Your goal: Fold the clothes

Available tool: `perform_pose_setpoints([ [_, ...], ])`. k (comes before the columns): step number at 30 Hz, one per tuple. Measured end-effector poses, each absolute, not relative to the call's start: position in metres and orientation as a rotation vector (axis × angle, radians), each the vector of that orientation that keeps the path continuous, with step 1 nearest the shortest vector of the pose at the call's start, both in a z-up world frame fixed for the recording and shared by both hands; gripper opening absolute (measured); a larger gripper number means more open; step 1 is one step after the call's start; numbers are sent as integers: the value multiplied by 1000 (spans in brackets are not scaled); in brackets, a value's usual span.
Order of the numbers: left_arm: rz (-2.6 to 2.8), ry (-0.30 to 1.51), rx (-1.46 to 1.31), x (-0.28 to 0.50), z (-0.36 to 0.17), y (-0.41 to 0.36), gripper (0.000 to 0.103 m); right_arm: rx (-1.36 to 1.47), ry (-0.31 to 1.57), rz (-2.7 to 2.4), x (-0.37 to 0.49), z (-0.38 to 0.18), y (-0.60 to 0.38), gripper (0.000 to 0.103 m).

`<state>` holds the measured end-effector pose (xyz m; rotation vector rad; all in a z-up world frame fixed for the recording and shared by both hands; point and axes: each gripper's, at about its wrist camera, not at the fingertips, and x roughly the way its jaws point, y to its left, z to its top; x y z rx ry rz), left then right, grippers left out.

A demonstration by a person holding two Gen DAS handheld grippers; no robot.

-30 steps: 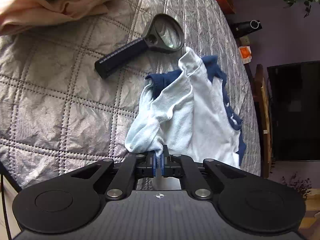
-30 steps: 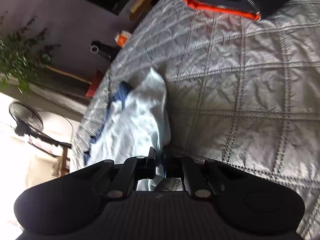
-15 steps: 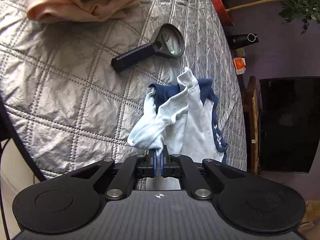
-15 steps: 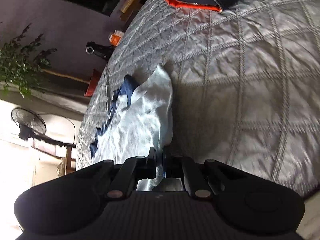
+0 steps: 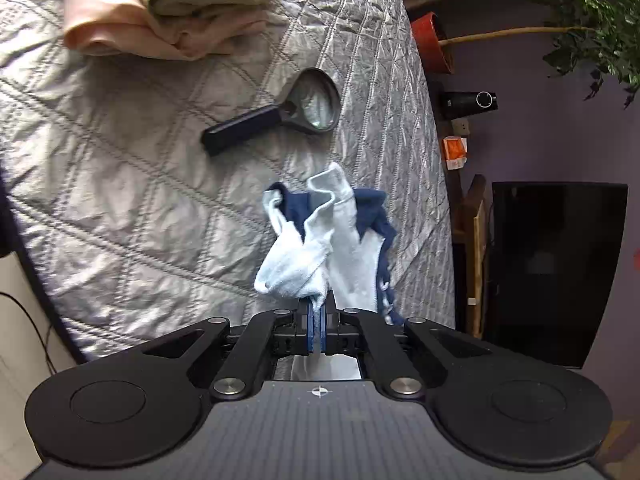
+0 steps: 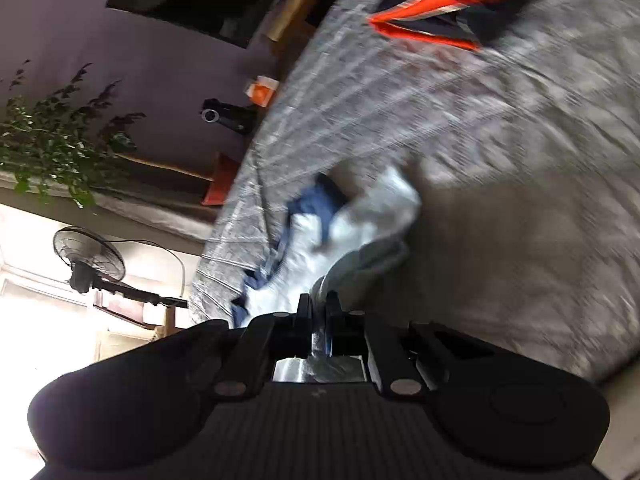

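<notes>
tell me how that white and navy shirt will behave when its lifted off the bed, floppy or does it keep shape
Probably very floppy: the white and navy shirt bunches and droops from where the left gripper pinches it. It looks light, since a pinch at each end by the left and right gripper seems enough to carry it. Expect it to sag in the middle and trail across the quilt.

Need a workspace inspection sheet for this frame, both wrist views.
Surface: grey quilted bedspread, wrinkled.
Job's things: white-and-navy garment, bunched, pinched at two spots; pink and olive clothes piled; orange-trimmed dark garment.
Clutter: magnifying glass lying on the quilt.
Grippers: left tongs and right tongs both shut on the garment.
Cables: thin dark cable beside the bed.
Surroundings: plant, fan, dark screen.
</notes>
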<state>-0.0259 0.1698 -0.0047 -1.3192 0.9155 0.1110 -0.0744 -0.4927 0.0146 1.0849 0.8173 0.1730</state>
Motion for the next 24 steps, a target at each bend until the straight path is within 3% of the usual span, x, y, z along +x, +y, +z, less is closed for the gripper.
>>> perform_pose_setpoints([
  [8, 82, 915, -1355, 58, -3, 173, 4, 1050, 756, 212, 10, 23, -484, 5],
  [22, 77, 985, -1254, 195, -46, 155, 9, 991, 813, 17, 93, -38, -475, 6],
  [24, 109, 986, -1234, 195, -50, 155, 13, 966, 820, 14, 92, -41, -474, 15],
])
